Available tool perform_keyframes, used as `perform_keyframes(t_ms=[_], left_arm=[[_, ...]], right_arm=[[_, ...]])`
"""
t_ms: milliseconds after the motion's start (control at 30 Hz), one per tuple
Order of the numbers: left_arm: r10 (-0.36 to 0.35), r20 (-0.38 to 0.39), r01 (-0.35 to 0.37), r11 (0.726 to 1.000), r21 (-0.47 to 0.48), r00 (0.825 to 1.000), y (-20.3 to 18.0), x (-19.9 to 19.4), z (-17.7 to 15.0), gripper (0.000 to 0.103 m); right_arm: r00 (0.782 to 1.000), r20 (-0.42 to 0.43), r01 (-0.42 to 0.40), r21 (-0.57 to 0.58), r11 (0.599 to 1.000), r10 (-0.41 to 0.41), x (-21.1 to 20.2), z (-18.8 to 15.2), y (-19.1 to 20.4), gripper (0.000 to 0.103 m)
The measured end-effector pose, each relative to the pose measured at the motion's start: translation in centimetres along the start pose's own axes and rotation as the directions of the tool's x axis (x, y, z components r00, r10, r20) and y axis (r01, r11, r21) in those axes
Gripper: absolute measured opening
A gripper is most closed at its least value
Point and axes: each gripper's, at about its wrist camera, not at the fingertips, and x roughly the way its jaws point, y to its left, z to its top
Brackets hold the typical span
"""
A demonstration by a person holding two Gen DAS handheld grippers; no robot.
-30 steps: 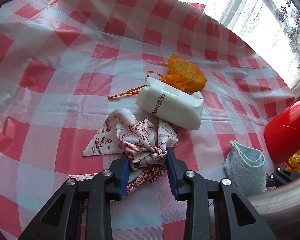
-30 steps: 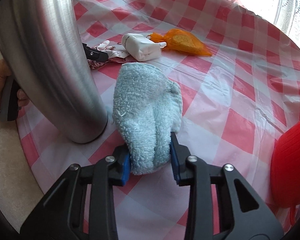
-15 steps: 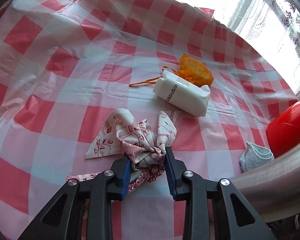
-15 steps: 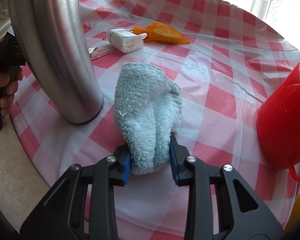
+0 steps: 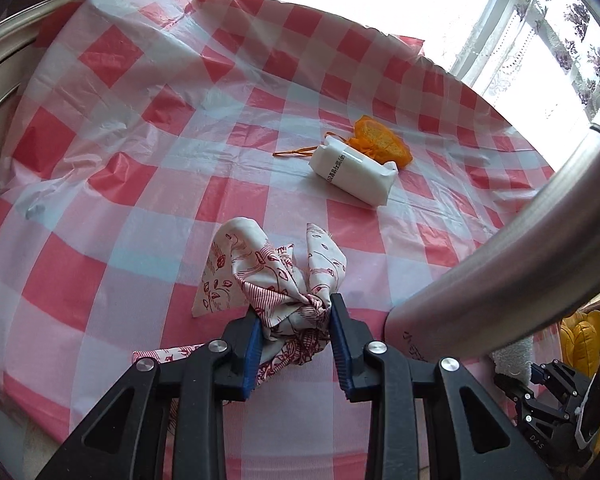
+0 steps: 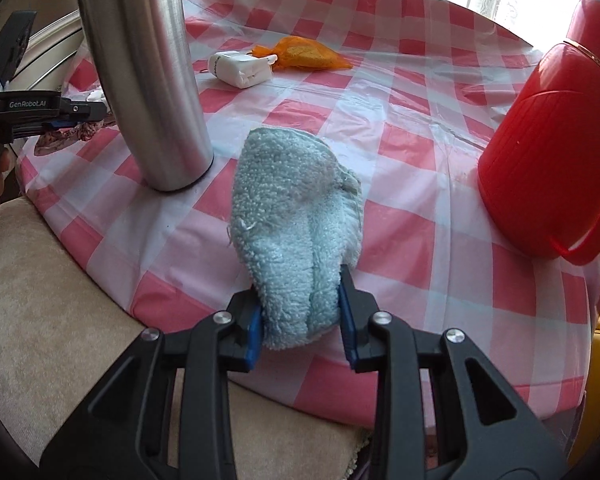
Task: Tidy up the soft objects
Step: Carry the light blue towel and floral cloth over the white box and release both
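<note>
Blue towel between right fingers, patterned cloth between left fingers

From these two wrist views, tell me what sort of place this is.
Most likely a home living or dining room: a round table under a red-and-white checked plastic tablecloth, a bright window with floral lace curtains, and a beige upholstered seat beside the table. A red plastic jug stands on it.

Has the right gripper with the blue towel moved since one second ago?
Yes. The right gripper, shut on the blue towel, pulled back from the steel bottle toward the red basket.
</note>
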Motion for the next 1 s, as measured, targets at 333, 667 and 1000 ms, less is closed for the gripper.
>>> perform_keyframes(t_ms=[333, 667, 1000], left_arm=[[-0.049, 0.027, 0.048, 0.999, 0.017, 0.998, -1.0, -4.9, -3.4, 0.032], [-0.105, 0.019, 0.102, 0.989, 0.108, 0.994, -4.9, -8.0, -6.5, 0.032], [-0.193, -0.010, 0.190, 0.956, 0.225, 0.981, -11.4, -9.2, -8.9, 0.032]], right_arm=[[1.000, 0.004, 0.028, 0.042, 0.999, -0.028, -3.0, -2.8, -0.5, 0.035], [0.996, 0.029, 0.086, 0.119, 0.989, -0.090, -7.5, -6.0, -4.1, 0.035], [0.977, -0.003, 0.210, 0.223, 0.952, -0.215, -11.2, -10.3, -10.1, 0.035]])
